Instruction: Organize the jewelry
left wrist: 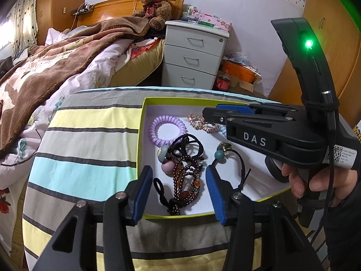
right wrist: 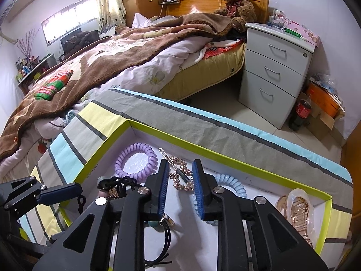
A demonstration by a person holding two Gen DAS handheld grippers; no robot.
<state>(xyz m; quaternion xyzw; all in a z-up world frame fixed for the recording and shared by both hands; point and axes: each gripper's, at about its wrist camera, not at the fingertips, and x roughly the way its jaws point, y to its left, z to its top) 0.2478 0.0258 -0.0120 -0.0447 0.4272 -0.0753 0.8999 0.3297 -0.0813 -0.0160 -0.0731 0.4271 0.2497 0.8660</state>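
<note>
A shallow white box with a lime rim (left wrist: pixel 144 103) (right wrist: pixel 225 160) sits on a striped cloth and holds jewelry. In it lie a purple coil hair tie (left wrist: pixel 168 131) (right wrist: pixel 135 164), a rose-gold chain (left wrist: pixel 203 124) (right wrist: pixel 180 176), a dark bead necklace (left wrist: pixel 185 187), black hair ties (left wrist: pixel 189 146), a light-blue coil tie (right wrist: pixel 232 185) and a rose-gold hair claw (right wrist: pixel 297 212). My left gripper (left wrist: pixel 179 194) is open over the bead necklace. My right gripper (right wrist: pixel 180 189) (left wrist: pixel 209 115) is open, its fingers either side of the chain.
The striped cloth (left wrist: pixel 90 140) covers the table. Behind are a bed with a brown blanket (right wrist: pixel 112 52), a teddy bear (left wrist: pixel 155 4), a grey three-drawer nightstand (right wrist: pixel 275 67), a cola bottle (right wrist: pixel 302 110) and an orange tub (left wrist: pixel 239 70) on the floor.
</note>
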